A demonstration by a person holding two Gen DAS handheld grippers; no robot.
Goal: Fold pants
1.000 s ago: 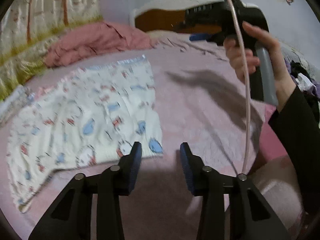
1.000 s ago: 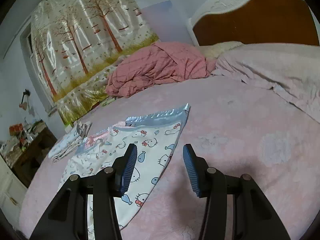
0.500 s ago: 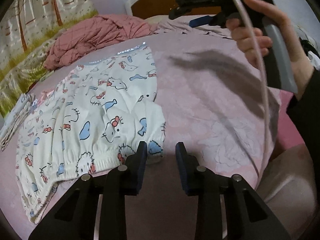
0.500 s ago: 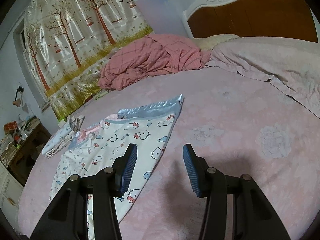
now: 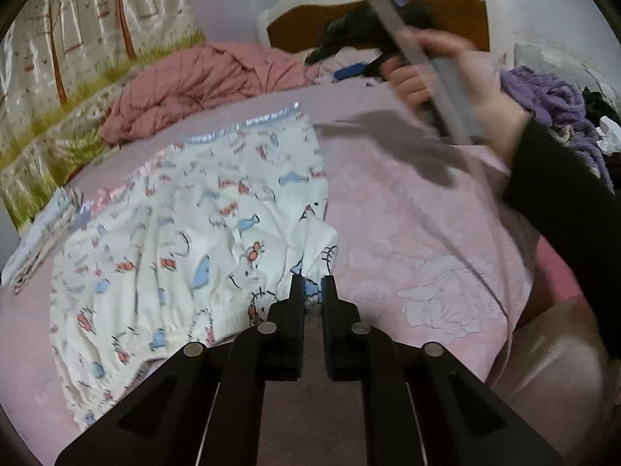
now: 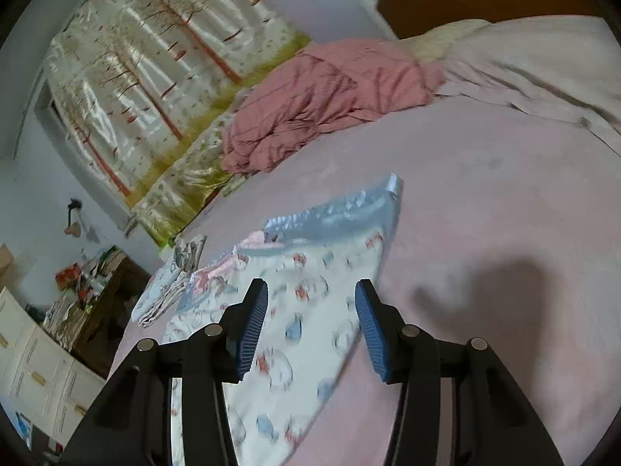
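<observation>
Changed since a second ago: pants (image 5: 186,240) now have one corner of the near, gathered edge pinched and puckered upward, where before they lay flat with that corner untouched. Left gripper (image 5: 310,289), then apart and short of the cloth, is closing its jaws on that corner; cloth sits between the pads and pads press it. Right gripper (image 6: 310,330), then over bare sheet beside the pants, now hangs above the printed cloth, jaws apart, nothing between them.

Meaning for the task: first grasp is made; the fold itself is not begun. Judged: the right gripper likely needs a second hold on the same near edge before any lift.

Location of pants: spread on the pink bed sheet (image 5: 407,202), left of centre, blue satin band (image 6: 337,213) at the far end, elastic edge nearest the left gripper.

Count:
- Pants: one, white, cartoon print.
- Grippers: two, one clamped on cloth, one apart and empty.
- Hand (image 5: 458,77): one seen, holding the right gripper's handle, dark sleeve behind.
- Folded cloth (image 6: 170,283) past the pants: one small pile, number of pieces unclear.
- Quilt (image 6: 322,97), pink, bunched: one.
- Curtain (image 6: 155,89), tree print: one.
- Headboard (image 5: 446,4): one.
- Purple heap (image 5: 551,93) at right: one, contents unclear.
</observation>
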